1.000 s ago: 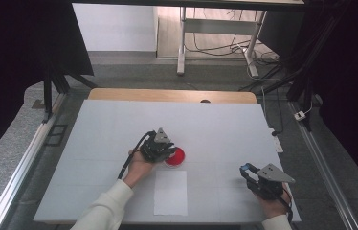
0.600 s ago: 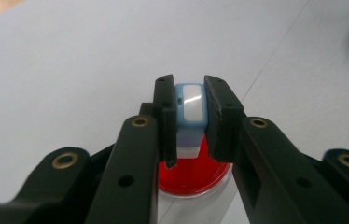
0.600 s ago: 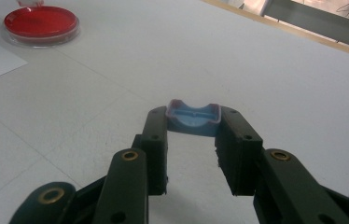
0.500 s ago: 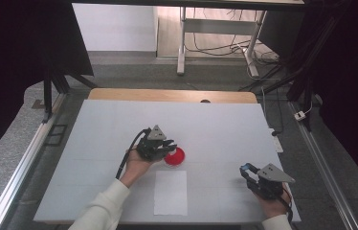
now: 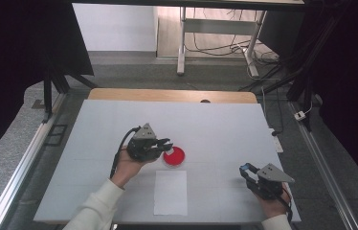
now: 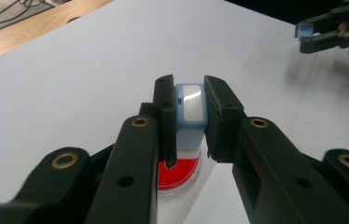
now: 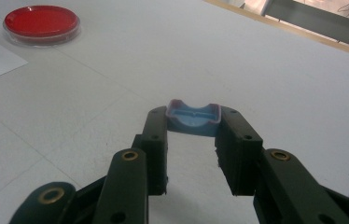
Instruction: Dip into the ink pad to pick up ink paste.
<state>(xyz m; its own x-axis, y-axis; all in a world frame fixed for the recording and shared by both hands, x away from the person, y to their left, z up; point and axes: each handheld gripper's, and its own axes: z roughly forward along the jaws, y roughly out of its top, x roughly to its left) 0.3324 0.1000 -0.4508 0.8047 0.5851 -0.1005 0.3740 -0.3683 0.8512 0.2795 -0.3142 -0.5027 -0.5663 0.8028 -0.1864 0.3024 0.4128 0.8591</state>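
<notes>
White table [image 5: 119, 120]; red dish [image 5: 173, 156] approx centre; white paper sheet [image 5: 171, 192] at its 6 o'clock, just beside, nr front edge.

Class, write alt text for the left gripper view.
Two black jaws of the left gripper clamp a small light-blue block just above a red round dish on a white table. The right gripper shows far off, top right.
</notes>
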